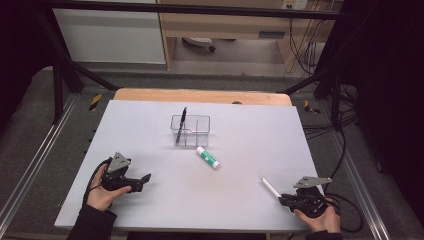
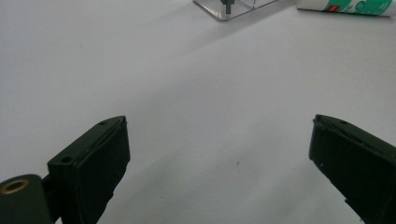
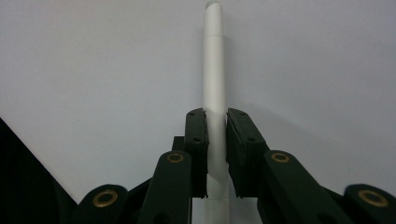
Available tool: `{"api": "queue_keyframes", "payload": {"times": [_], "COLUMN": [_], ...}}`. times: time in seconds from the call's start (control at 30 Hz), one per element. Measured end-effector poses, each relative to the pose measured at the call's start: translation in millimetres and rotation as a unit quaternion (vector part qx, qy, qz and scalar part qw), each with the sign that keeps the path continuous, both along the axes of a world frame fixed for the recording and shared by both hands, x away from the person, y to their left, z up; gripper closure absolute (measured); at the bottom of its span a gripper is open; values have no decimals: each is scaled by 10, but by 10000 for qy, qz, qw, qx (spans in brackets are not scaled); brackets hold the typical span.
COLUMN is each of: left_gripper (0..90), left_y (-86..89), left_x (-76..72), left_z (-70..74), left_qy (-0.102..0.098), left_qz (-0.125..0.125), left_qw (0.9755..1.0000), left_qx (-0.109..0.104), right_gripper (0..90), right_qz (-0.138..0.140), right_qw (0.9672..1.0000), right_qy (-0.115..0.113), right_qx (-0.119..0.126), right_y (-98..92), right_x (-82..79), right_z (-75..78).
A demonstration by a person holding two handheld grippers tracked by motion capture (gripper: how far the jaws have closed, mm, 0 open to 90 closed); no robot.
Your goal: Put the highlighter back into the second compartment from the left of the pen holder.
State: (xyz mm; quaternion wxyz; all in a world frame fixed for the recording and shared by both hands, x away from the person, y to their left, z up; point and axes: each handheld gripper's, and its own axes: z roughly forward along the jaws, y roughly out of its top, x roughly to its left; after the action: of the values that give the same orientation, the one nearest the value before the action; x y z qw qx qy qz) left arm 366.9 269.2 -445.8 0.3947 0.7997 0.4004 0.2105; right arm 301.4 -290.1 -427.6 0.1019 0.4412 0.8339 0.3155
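Right gripper (image 3: pixel 215 135): we hold its jaws clamped on a slim, plain white pen (image 3: pixel 214 70); left gripper (image 2: pixel 219 154) gapes empty.

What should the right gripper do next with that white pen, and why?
Probably lift it clear of the table. The right gripper is shut on the white pen, which lies low near the edge, and the clear organizer already holding a black pen looks the likely destination.

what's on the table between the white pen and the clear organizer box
The glue stick lies on the table between the white pen and the clear organizer box, seen in the high view.
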Motion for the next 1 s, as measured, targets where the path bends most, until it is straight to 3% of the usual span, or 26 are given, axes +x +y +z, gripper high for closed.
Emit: {"api": "queue_keyframes", "payload": {"times": [0.3, 0.63, 0.87, 1.0], "left_gripper": [47, 40, 58, 59], "left_y": [-45, -194, -341, -422], "left_x": [-9, -40, -60, -81], "left_z": [1, 35, 79, 111], "left_qy": [12, -152, -277, -385], "left_qz": [-183, -497, -787, -983], "left_qw": [9998, 9983, 9956, 9926], "left_qx": [27, 263, 420, 605], "right_gripper": [792, 792, 792, 792], "right_qz": [387, 1026, 1389, 1630], "right_qw": [9990, 9940, 9894, 9859], "right_qy": [-205, -356, -383, -333], "right_qx": [59, 148, 159, 159], "right_y": [209, 589, 809, 915], "right_x": [195, 447, 590, 652], "right_z": [235, 381, 419, 427]}}
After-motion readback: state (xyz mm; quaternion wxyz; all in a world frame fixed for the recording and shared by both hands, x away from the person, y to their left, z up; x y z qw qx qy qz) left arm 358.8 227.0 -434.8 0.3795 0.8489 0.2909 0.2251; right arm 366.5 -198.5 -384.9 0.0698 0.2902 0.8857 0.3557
